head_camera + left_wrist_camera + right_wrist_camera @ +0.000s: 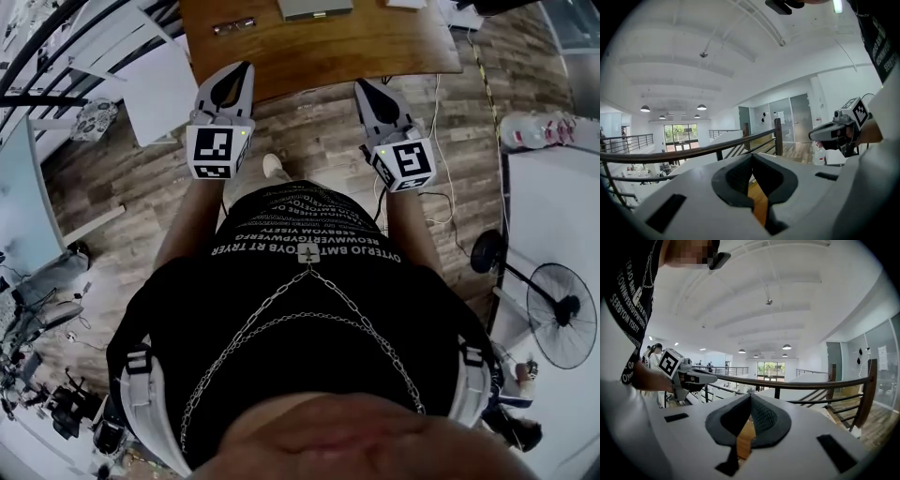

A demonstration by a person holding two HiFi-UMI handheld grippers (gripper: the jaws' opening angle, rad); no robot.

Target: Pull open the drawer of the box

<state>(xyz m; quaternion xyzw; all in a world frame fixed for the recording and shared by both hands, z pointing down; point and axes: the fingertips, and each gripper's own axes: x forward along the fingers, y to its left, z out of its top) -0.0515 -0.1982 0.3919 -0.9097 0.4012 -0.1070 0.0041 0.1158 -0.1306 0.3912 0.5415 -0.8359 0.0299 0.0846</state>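
Drawer isn't visible in any view yet; probably light and slides straight, so take it by the front handle. Left gripper (242, 73) and right gripper (362, 87) have their fingers (736, 180) clenched on nothing, just short of the wooden table (375, 47). The grey thing (314, 7) beyond the fingers might be the box, can't tell.

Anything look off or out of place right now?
Nothing is spilled, broken or askew. The one oddity is that no box or drawer shows in any view. The left tool and right tool are both shut and empty, held in the air over the floor at the table edge.
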